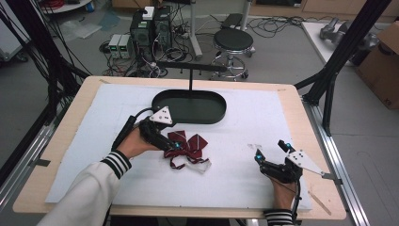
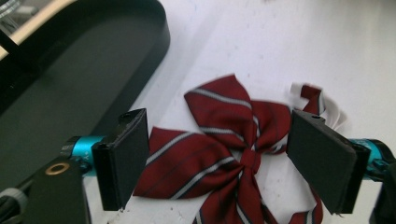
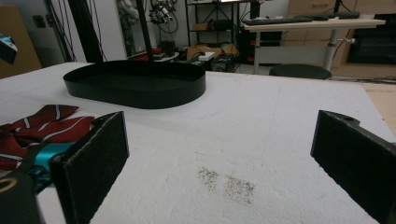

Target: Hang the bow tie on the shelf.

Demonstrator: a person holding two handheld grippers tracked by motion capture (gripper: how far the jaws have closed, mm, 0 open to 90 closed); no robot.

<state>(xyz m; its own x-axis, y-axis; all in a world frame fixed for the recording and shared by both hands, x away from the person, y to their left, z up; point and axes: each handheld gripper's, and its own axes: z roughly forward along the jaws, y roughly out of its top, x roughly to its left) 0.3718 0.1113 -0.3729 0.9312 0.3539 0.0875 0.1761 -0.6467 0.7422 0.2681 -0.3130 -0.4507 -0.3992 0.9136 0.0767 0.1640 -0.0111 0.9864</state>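
White foam sheet [image 1: 244, 179] holds striped bow tie [image 2: 224, 154] between wide-spread left claw [image 2: 229, 161].

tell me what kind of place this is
Probably a robotics lab or data-collection workspace: computer towers with tangled cables on the floor, a black frame rig around the table, and desks with equipment behind.

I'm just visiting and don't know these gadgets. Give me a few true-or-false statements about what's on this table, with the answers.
1. The red striped bow tie lies inside the black oval tray. False: it lies on the white sheet in front of the tray.
2. The left gripper is open, its jaws either side of the bow tie. True.
3. The right gripper is clamped on a cup. False: it is open, with bare sheet between its jaws.
4. A thin post rises from the tray. True.
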